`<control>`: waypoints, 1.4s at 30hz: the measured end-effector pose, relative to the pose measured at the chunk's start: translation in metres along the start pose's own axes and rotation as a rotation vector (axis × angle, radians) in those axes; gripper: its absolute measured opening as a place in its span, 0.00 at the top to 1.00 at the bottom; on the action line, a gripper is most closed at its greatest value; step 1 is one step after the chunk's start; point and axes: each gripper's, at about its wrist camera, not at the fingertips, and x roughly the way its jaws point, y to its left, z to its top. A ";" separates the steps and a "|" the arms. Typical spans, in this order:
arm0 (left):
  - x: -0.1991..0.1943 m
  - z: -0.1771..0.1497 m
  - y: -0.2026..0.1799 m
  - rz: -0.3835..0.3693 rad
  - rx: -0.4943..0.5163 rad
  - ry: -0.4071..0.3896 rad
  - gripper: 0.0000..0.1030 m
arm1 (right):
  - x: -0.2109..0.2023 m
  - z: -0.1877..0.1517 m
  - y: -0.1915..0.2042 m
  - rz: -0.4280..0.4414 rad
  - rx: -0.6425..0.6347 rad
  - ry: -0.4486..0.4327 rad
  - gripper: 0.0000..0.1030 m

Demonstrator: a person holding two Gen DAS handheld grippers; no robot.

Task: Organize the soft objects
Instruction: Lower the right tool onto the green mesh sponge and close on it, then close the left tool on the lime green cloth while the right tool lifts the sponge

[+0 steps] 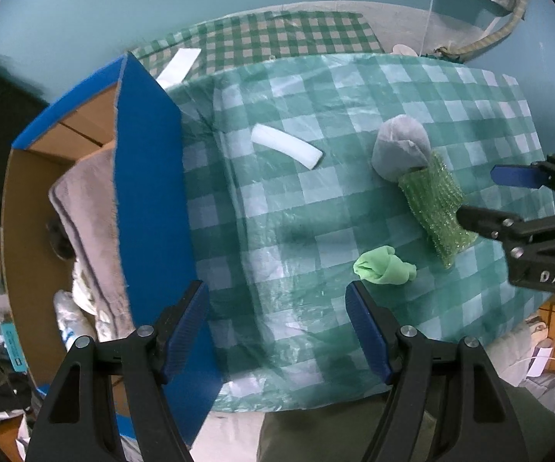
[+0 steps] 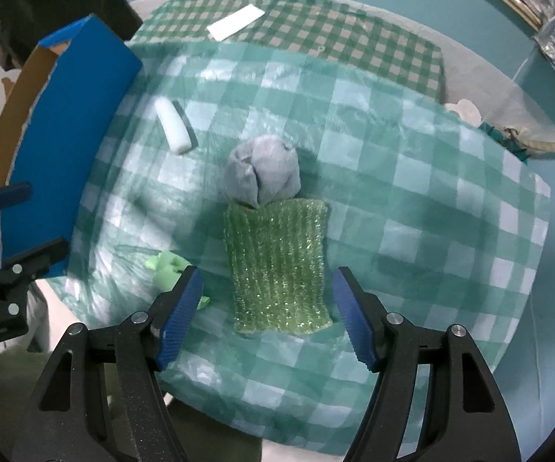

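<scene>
A green bubble-wrap sheet [image 2: 277, 265] lies on the checked table cover, also in the left wrist view [image 1: 435, 204]. A grey cloth bundle [image 2: 266, 171] touches its far end [image 1: 400, 150]. A light green cloth ball [image 1: 383, 265] lies near the front [image 2: 168, 263]. A white foam piece [image 1: 287, 146] lies toward the box [image 2: 173, 125]. My right gripper [image 2: 268, 312] is open, its jaws either side of the bubble wrap's near end. My left gripper [image 1: 277, 327] is open and empty above the table beside the blue box [image 1: 150, 192].
The blue cardboard box [image 2: 69, 123] stands at the table's left edge and holds a grey towel [image 1: 85, 211]. A white strip [image 2: 235, 21] lies on the far checked cloth. The table's front edge [image 1: 296, 404] is close below the grippers.
</scene>
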 end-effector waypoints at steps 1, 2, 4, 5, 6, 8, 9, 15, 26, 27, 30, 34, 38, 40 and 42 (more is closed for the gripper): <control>0.003 0.000 -0.001 -0.004 -0.003 0.002 0.28 | 0.004 0.000 0.000 0.002 -0.002 0.002 0.32; 0.006 0.000 -0.001 -0.007 -0.006 0.004 0.28 | 0.008 0.000 0.000 0.001 -0.002 0.006 0.32; 0.013 0.001 -0.003 -0.005 -0.007 0.012 0.28 | 0.018 0.000 0.000 0.000 -0.001 0.019 0.32; 0.016 0.001 -0.004 -0.001 -0.005 0.017 0.28 | 0.022 0.000 0.000 0.001 0.000 0.023 0.32; 0.018 0.001 -0.004 0.001 -0.004 0.018 0.28 | 0.026 0.000 0.000 -0.001 0.002 0.029 0.32; 0.022 0.001 -0.006 0.001 -0.002 0.022 0.28 | 0.034 -0.001 -0.001 -0.011 0.005 0.041 0.32; 0.024 0.001 -0.007 0.001 0.000 0.024 0.28 | 0.038 -0.001 -0.001 -0.015 0.006 0.043 0.32; 0.034 0.001 -0.015 -0.010 0.009 0.028 0.28 | 0.050 -0.001 -0.003 -0.045 0.005 0.052 0.32; 0.041 0.004 -0.036 -0.020 0.060 0.024 0.28 | 0.063 -0.005 0.000 -0.079 -0.034 0.057 0.32; 0.041 0.004 -0.038 -0.021 0.064 0.024 0.28 | 0.063 -0.007 0.002 -0.088 -0.042 0.057 0.34; 0.043 0.006 -0.041 -0.023 0.074 0.025 0.28 | 0.060 -0.010 0.005 -0.108 -0.060 0.057 0.51; 0.048 0.006 -0.046 -0.028 0.093 0.031 0.28 | 0.056 -0.011 0.003 -0.086 -0.062 0.061 0.76; 0.049 0.006 -0.056 -0.034 0.110 0.035 0.28 | 0.049 -0.013 0.002 -0.059 -0.069 0.056 0.86; 0.051 0.009 -0.060 -0.043 0.116 0.033 0.28 | 0.043 -0.015 0.000 -0.047 -0.064 0.046 0.86; 0.050 0.009 -0.064 -0.058 0.118 0.032 0.28 | 0.038 -0.017 -0.003 -0.037 -0.052 0.039 0.86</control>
